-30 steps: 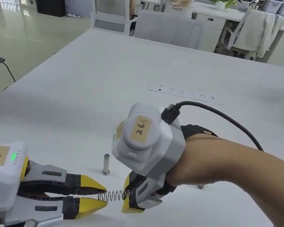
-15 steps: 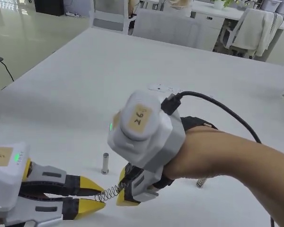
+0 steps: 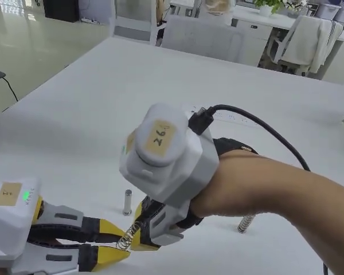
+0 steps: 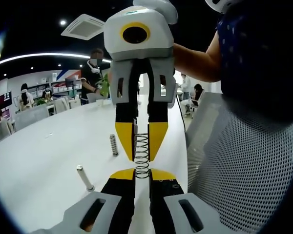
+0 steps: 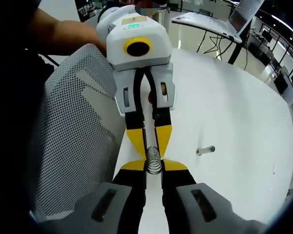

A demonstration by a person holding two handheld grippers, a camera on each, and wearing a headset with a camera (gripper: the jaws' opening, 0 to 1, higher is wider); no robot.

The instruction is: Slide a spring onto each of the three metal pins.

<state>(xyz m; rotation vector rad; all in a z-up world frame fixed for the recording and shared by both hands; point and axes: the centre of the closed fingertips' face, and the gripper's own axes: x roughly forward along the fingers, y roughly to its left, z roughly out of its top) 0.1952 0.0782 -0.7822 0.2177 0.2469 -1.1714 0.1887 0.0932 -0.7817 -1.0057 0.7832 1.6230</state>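
Two grippers share one spring (image 3: 126,235), low over the table (image 3: 74,114) and just beside a bare pin (image 3: 127,201): the left gripper (image 4: 142,174) has its fingers (image 4: 121,175) clamped on one end, and the right gripper (image 5: 154,166) pinches the other end likewise. The spring looks light, soft and ready to bend or jump away, so I would hold it at the end coils with gentle force. A second spring (image 3: 246,222) stands upright well apart, seemingly on its own pin.
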